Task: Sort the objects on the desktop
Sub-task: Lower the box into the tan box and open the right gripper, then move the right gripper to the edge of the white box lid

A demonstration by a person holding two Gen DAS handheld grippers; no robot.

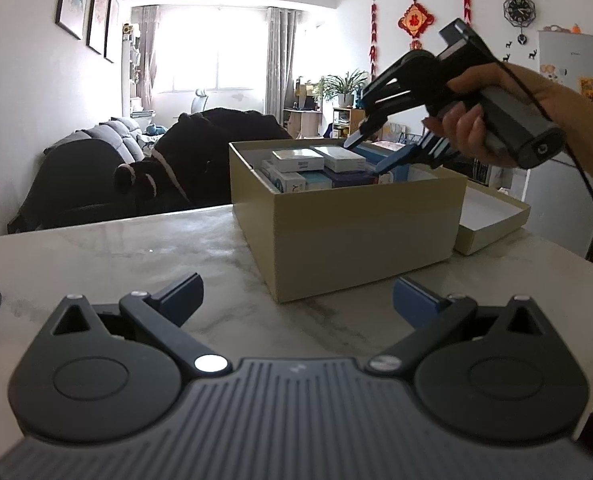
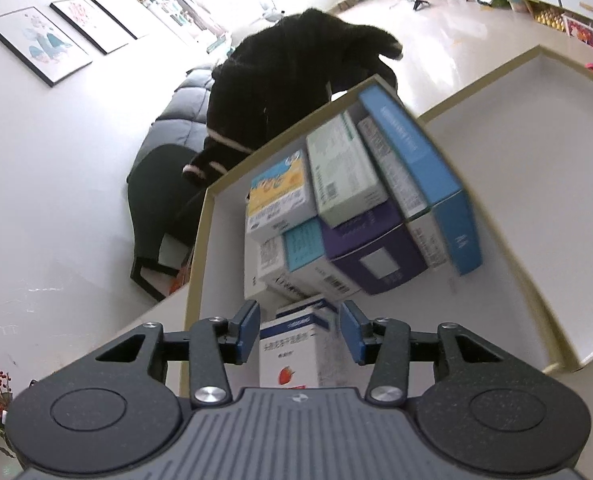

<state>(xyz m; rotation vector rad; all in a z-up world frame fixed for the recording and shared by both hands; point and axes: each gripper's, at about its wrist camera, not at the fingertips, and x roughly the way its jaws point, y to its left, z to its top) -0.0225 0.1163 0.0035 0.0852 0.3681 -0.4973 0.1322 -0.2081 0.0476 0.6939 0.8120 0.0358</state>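
The right claw (image 2: 299, 336) hangs over the beige cardboard storage box (image 2: 200, 240), its blue pads spread just clear of the white carton with a strawberry picture (image 2: 290, 356), which stands between them; a thin gap shows on each side, so I read the carton as released, resting inside the box at its near end. The risk as I judge it: the carton stands upright and alone, and a pad brushing it on the way out could tip it against the near wall. Just beyond the pads sits the packed stack: a purple carton (image 2: 372, 248), a pale green one (image 2: 344, 176) on top, a yellow-and-blue one (image 2: 278, 196) to its left, a tall blue one (image 2: 428, 172) at the right. Right of the box lies its open lid (image 2: 536, 160).

The left claw (image 1: 296, 300) hovers wide open and empty over the white marble tabletop (image 1: 116, 256), the box straight ahead of it.
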